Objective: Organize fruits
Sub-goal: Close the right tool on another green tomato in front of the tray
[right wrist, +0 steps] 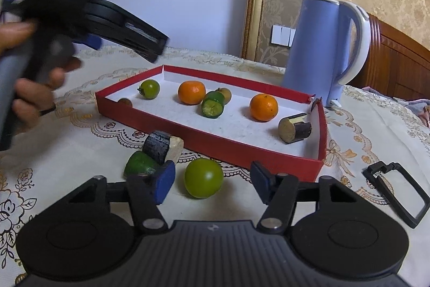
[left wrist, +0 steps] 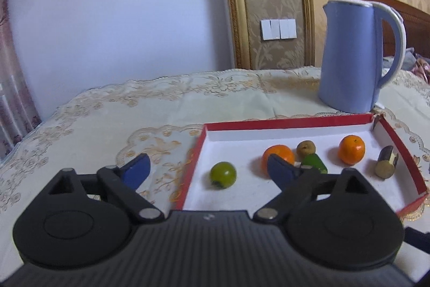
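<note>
The left tongs [left wrist: 207,170] stand spread wide with nothing between the blue pads, hanging over the near-left corner of the red tray [left wrist: 290,123]. Seen from the right wrist, that same tool floats blurred above the tray's left end, a hand [right wrist: 35,88] wrapped round its grip.

Inside the tray sits a small green round fruit [left wrist: 223,175] near the left wall. Further along is an orange [left wrist: 278,156], with a cut green piece [left wrist: 314,163] just beside it and a small brownish fruit [left wrist: 305,148] behind. A second orange [left wrist: 351,149] sits well to the right, and a dark-skinned cut chunk [left wrist: 386,162] lies by the right wall. From the right wrist, one more small brown fruit [right wrist: 125,102] peeks over the tray's near-left wall.

The right tongs [right wrist: 211,183] are partly open, low over the cloth-covered surface [right wrist: 80,141], pads either side of a bigger green round fruit [right wrist: 203,177] but not touching it. That fruit is outside the tray, just in front of its near wall. To its left lie a green wedge [right wrist: 139,166] and a dark-skinned chunk with a pale cut face [right wrist: 162,145], touching each other.

A blue kettle [right wrist: 319,50] stands behind the tray, and a black rectangular frame [right wrist: 395,192] lies on the cloth at right.
</note>
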